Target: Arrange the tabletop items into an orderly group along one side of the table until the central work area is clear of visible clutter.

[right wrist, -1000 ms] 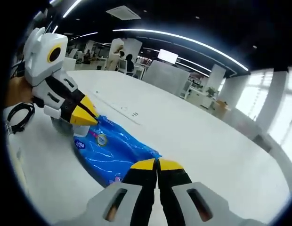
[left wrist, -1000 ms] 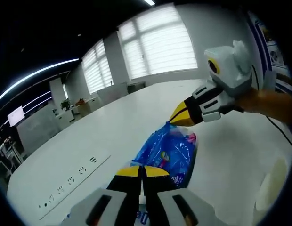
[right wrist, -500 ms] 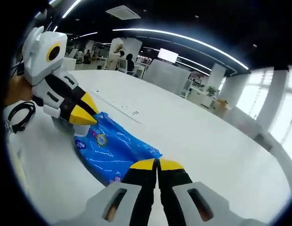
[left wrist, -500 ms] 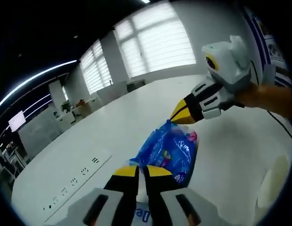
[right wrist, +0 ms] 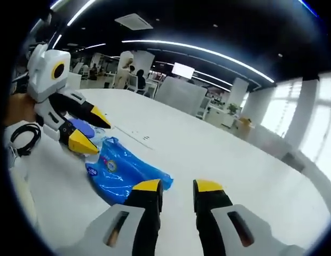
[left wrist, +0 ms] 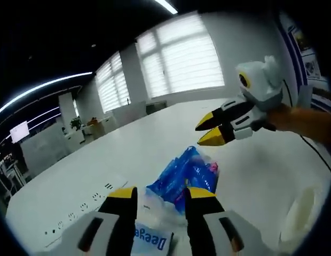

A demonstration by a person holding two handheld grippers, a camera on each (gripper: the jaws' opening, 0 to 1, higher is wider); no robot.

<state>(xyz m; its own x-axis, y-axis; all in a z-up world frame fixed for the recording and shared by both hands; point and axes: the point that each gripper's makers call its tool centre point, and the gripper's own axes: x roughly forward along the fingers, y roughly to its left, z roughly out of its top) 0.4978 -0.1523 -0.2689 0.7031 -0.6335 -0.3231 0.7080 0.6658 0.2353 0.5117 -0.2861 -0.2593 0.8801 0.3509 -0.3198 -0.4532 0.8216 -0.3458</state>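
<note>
Both your grippers have just let go; half a second ago each pair of jaws was pinched shut on an end of the blue packet, now both stand apart with nothing between them; left gripper (left wrist: 156, 193) is open over the near end of the blue packet (left wrist: 186, 173), its jaws straddling the white label end without touching, as far as I can tell; right gripper (right wrist: 178, 185) is open too, lifted just clear of the packet's crinkled end (right wrist: 125, 172); in the left gripper view you see the right gripper (left wrist: 212, 129) hanging above the far end of the packet, jaws parted; in the right gripper view the left gripper (right wrist: 91, 132) sits likewise over the other end; packet now lies flat and free on the white table (right wrist: 219, 149), beside the strip of socket outlets (left wrist: 83, 208), not near any table edge that I can make out; a black cable (right wrist: 22, 137) lies coiled close to the left hand; a pale round thing (left wrist: 296, 216) sits off toward one edge, too blurred to name; judgement: this reads as a release, so the packet counts as placed; if this spot is still the central area, you need to regrip and carry it toward a side; next up is likely the cable or the pale thing
</note>
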